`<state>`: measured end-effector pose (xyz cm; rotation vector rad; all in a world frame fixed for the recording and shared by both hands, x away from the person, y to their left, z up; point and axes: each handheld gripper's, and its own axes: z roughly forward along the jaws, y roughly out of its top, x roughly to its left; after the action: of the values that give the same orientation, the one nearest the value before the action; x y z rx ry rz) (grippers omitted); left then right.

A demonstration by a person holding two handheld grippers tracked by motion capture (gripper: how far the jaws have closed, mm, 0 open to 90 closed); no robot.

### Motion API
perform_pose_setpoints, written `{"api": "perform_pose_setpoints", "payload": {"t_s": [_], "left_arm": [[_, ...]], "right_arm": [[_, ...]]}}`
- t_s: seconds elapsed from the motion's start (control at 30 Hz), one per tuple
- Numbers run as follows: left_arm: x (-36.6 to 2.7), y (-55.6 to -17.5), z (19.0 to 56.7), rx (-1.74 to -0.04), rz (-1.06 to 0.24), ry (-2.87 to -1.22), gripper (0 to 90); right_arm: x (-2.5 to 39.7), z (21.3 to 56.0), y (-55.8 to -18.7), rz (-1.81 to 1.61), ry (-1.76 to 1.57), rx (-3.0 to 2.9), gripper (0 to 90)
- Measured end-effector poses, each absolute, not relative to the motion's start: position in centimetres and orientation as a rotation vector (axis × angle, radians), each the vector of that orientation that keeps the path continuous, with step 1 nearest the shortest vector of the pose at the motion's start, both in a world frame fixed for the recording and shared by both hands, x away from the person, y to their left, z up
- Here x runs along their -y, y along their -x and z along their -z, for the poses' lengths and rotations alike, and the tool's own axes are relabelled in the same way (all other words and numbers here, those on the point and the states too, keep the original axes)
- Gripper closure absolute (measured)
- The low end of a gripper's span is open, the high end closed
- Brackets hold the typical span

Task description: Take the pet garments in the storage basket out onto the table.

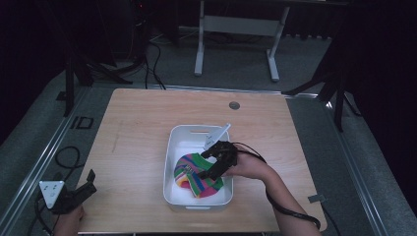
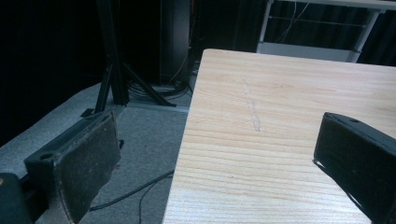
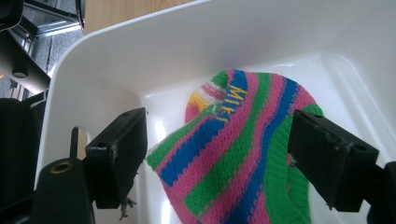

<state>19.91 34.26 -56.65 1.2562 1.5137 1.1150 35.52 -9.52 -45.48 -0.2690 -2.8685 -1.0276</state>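
The striped knitted sock [image 1: 196, 176] lay inside the white tub [image 1: 169, 162], which stood on the wooden counter [image 1: 133, 128] slightly right of centre and toward its near edge. The sock was banded in pink, green and blue, with some yellow, and occupied the near half of the tub, bunched rather than flat. In the right gripper view the sock [image 3: 233, 154] carried yellow lettering on a blue band, and the tub's wall [image 3: 140, 56] rose behind it.

The right gripper [image 1: 209, 160] was held in the person's right hand [image 1: 248, 167] and reached into the tub from the right side. Its jaws stood open, one to either side of the sock's upper fold; the sock was between them but not clamped. A white tag [image 1: 218, 133] leaned on the tub's far rim, just beyond the gripper.

The left gripper [image 1: 86, 186] was at the near left corner of the counter, well apart from the tub. Its jaws were spread wide with nothing between them, over the counter's left edge and the grey floor [image 2: 140, 140].
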Motion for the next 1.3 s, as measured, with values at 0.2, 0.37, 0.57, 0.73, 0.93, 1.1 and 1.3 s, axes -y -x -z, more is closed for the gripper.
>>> {"api": "perform_pose_setpoints", "payload": {"t_s": [0.2, 0.37, 0.57, 0.73, 0.93, 1.1, 1.3], "left_arm": [[-34.3, -19.9, 56.6, -1.512, -1.113, -1.255, 0.9], [-34.3, -19.9, 56.6, -1.511, -1.111, -1.255, 0.9], [-34.3, -19.9, 56.6, -1.511, -1.110, -1.256, 0.9], [-34.3, -19.9, 56.6, -1.510, -1.110, -1.255, 0.9], [-34.3, -19.9, 56.6, -1.508, -1.109, -1.257, 1.0], [-34.3, -19.9, 56.6, -1.506, -1.109, -1.258, 0.9], [-34.3, -19.9, 56.6, -1.507, -1.110, -1.257, 0.9]], "right_arm": [[8.1, 45.8, -35.5, 0.997, 0.273, 2.867, 22.4], [6.6, 46.4, -35.7, 0.974, 0.289, 2.868, 23.2], [5.0, 47.2, -35.9, 0.917, 0.306, 2.901, 23.9], [3.7, 48.1, -36.1, 0.868, 0.325, 2.925, 24.2], [2.1, 49.4, -36.3, 0.761, 0.365, 2.986, 31.9], [1.6, 50.4, -36.3, 0.648, 0.373, 3.033, 56.2], [2.3, 49.5, -36.2, 0.693, 0.371, 3.094, 79.3]]}}
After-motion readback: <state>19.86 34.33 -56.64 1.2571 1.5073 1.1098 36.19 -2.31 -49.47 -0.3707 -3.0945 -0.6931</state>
